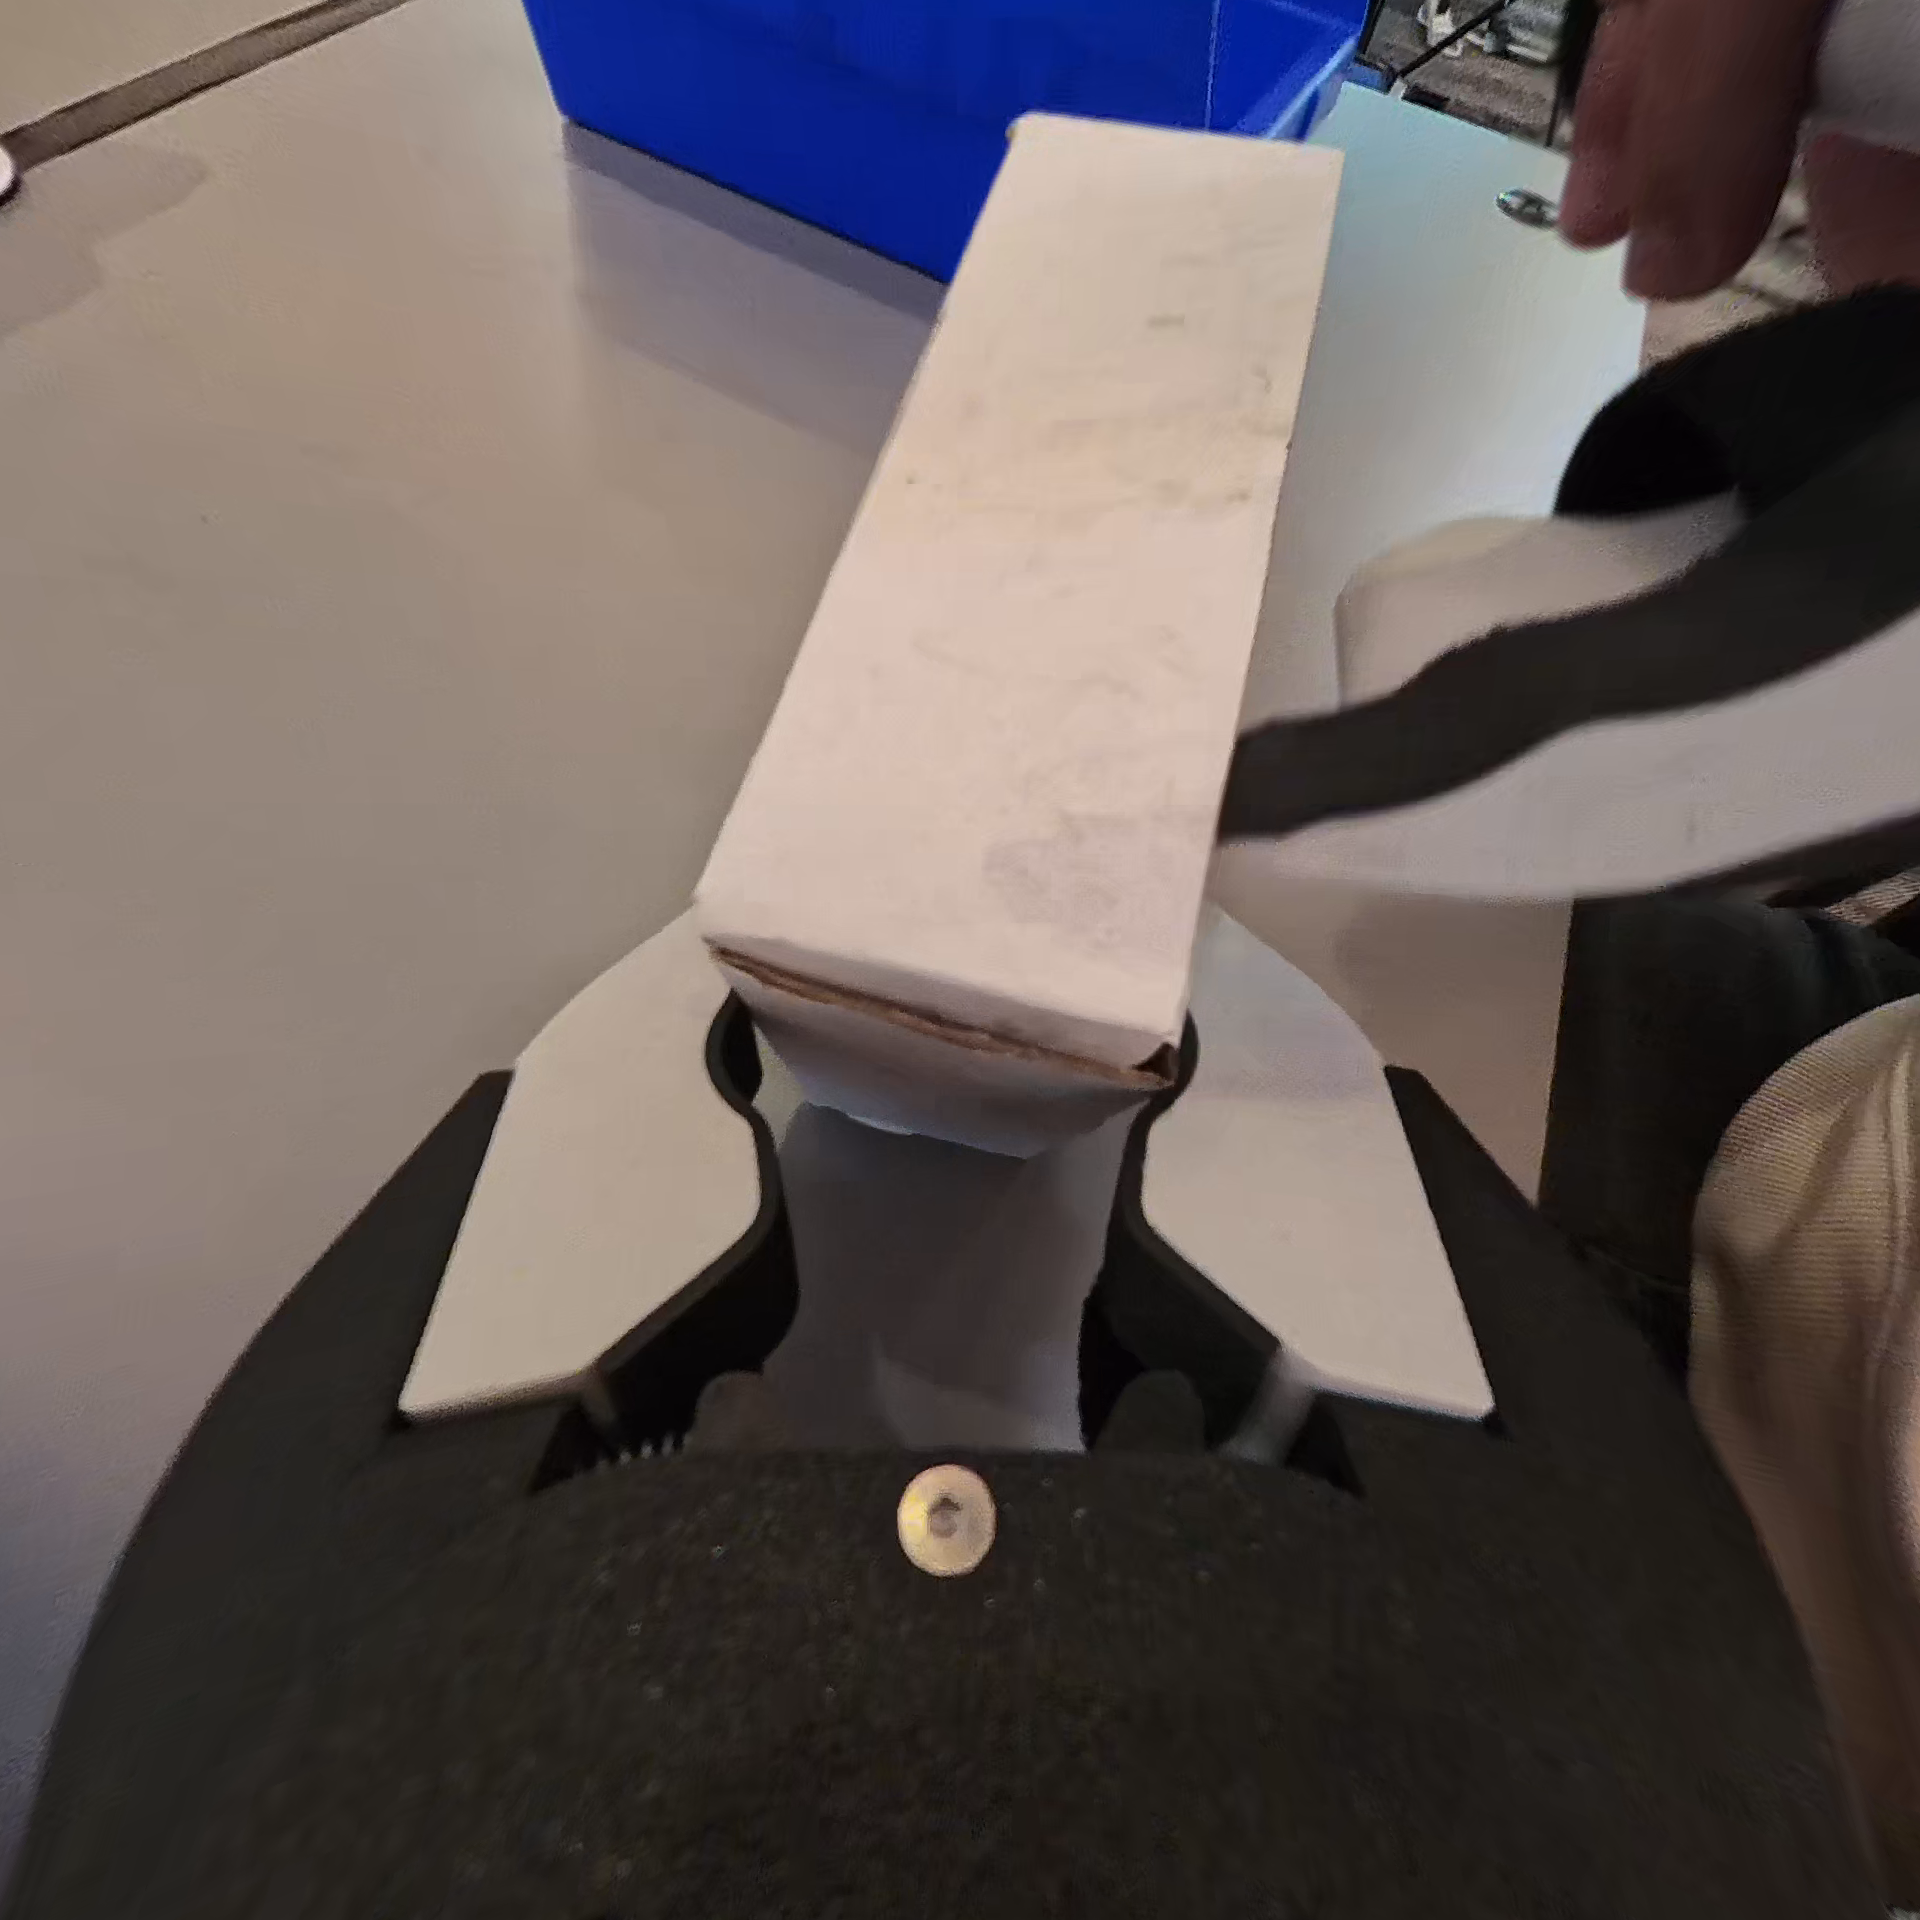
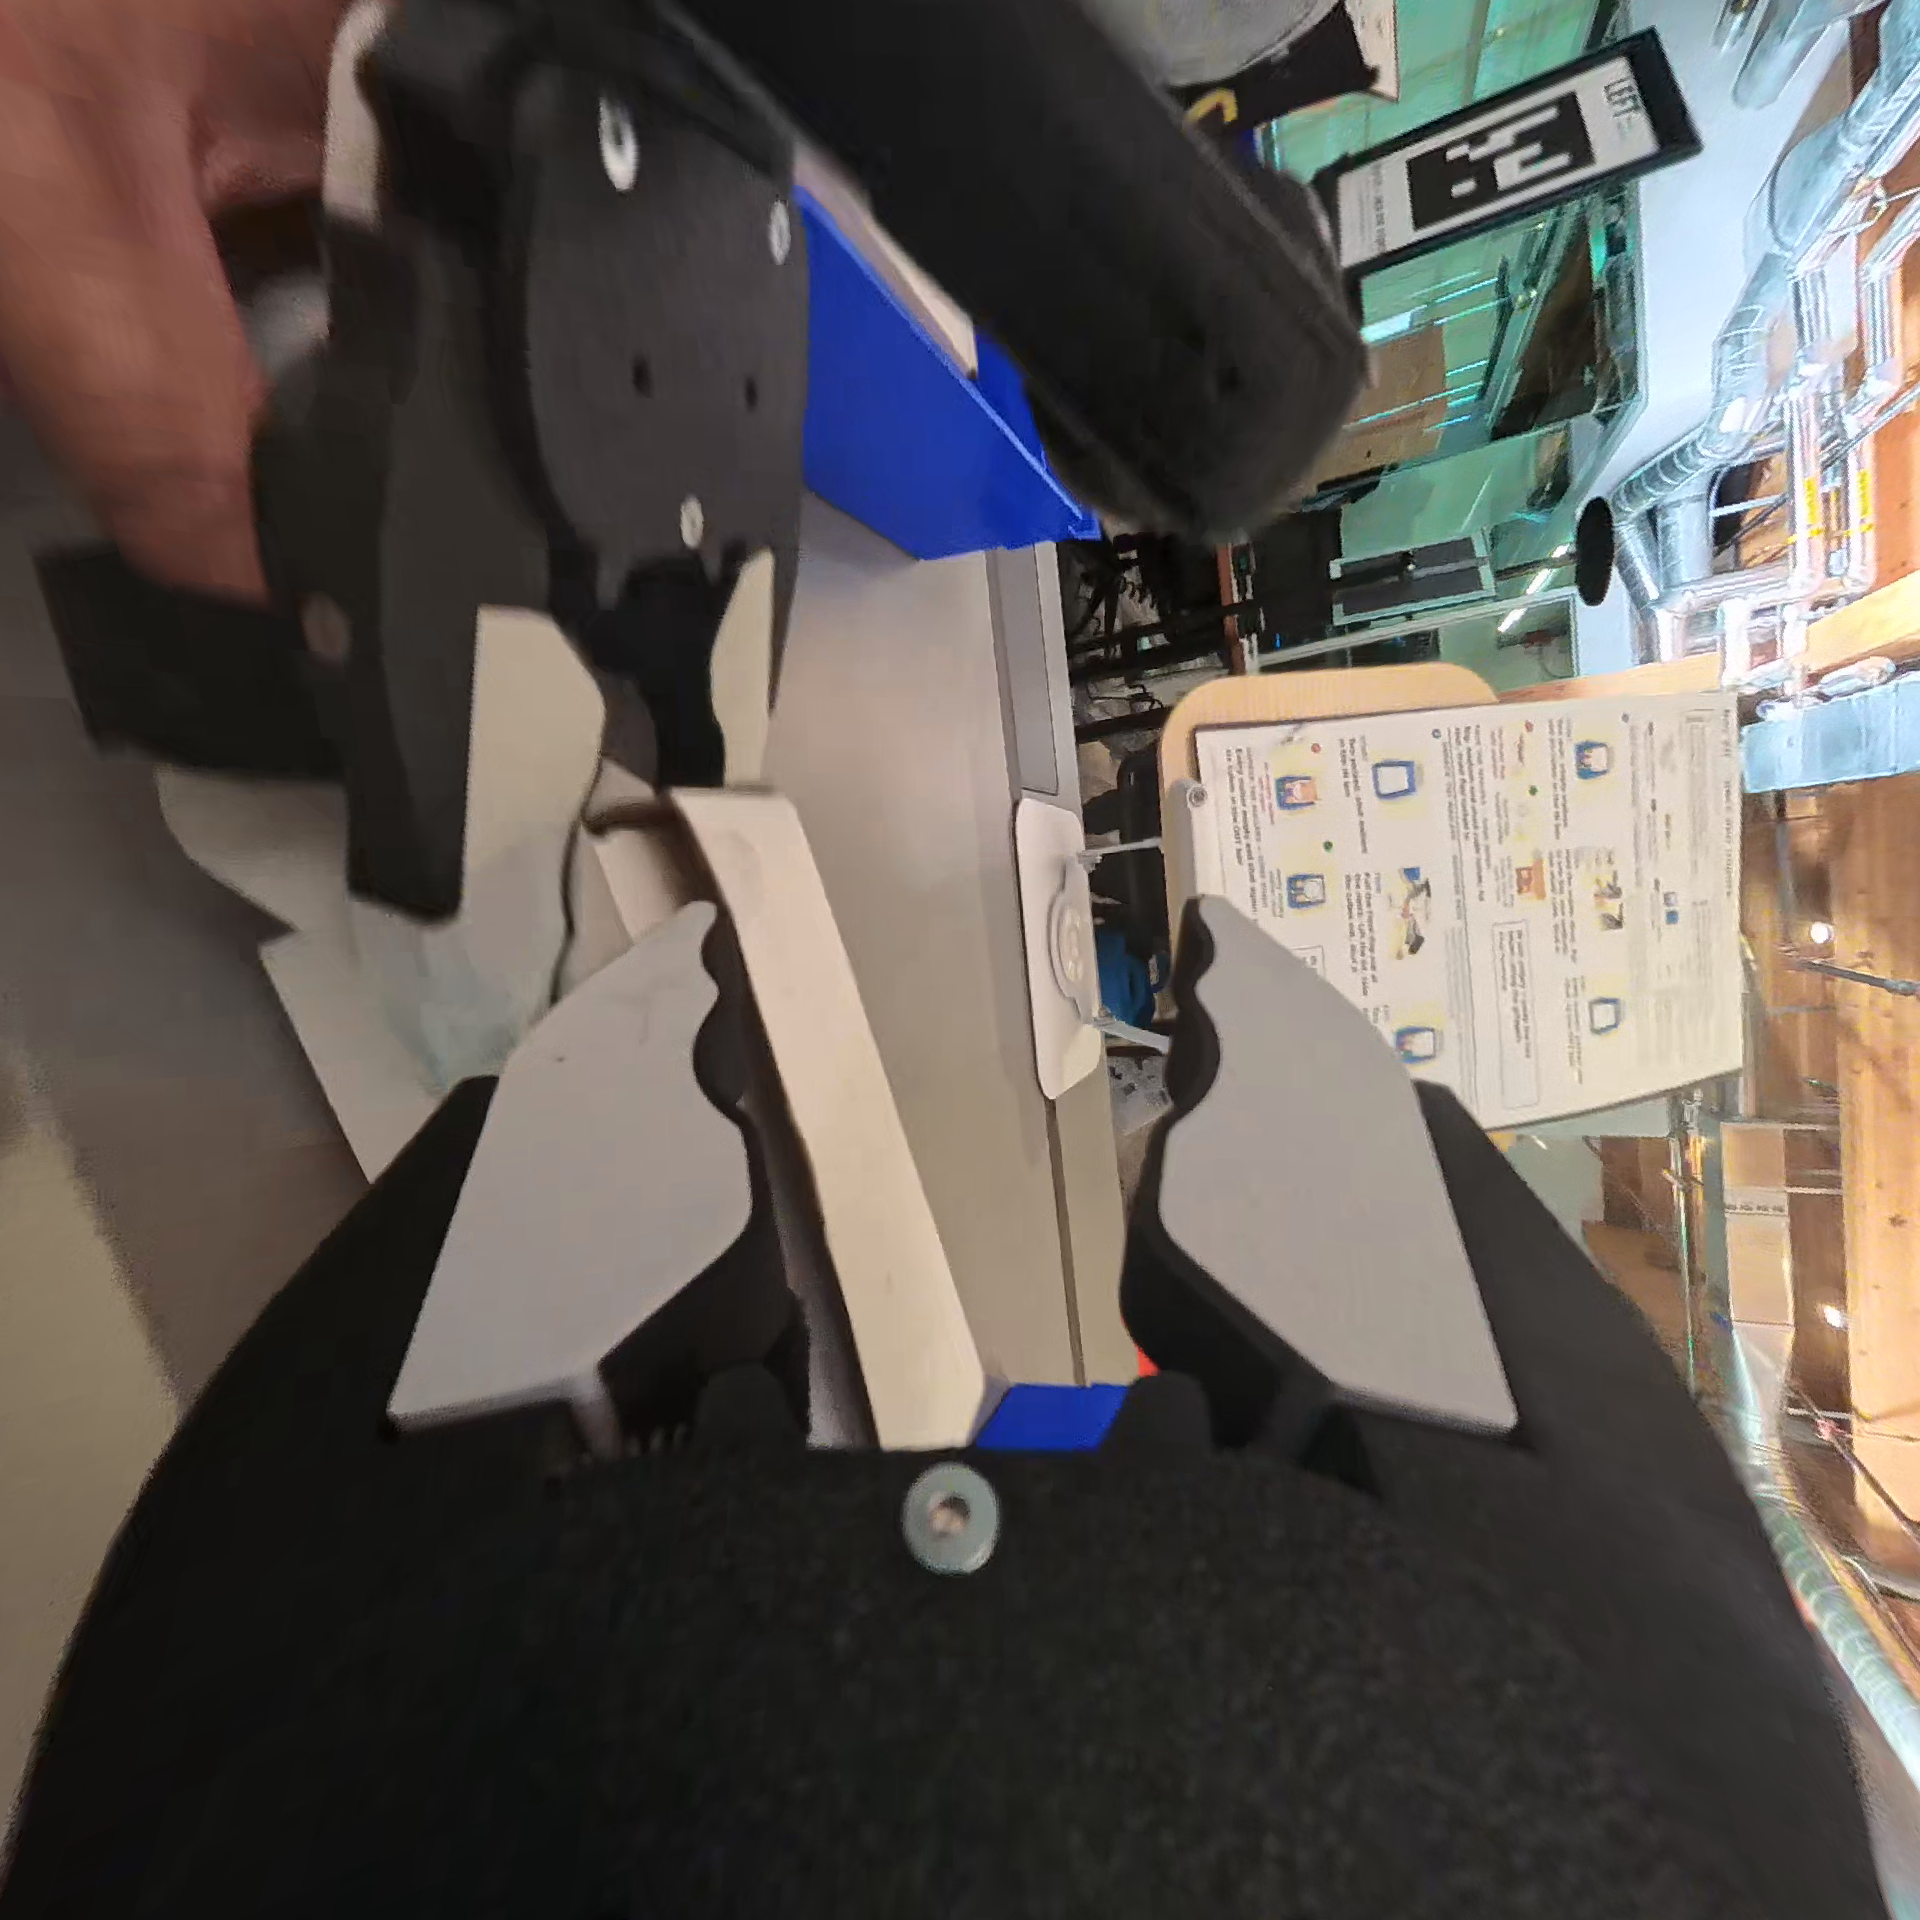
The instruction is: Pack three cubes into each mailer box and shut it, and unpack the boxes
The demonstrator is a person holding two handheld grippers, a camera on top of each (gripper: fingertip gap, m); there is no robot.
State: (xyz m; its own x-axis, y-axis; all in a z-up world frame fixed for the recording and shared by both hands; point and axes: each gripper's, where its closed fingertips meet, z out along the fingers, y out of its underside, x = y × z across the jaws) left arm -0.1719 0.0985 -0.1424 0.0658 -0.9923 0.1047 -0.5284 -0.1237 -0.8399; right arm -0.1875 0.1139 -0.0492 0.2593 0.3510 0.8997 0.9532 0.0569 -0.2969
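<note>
Above grey table (image 1: 312, 520), box-gripping left gripper (image 1: 951, 1023)

Wide bare grey table (image 1: 343, 644) lies open to the left of the white mailer box (image 1: 1049, 582), which fills the middle lane. Straight ahead a blue bin (image 1: 883, 125) blocks the far side, just behind the box's far end. To the box's right, the right gripper (image 1: 1558, 717) crowds close against its edge, leaving little room there.

In the right wrist view, the box (image 2: 831, 1091) rests against one finger (image 2: 592, 1122); a gap stays free beside the other.
</note>
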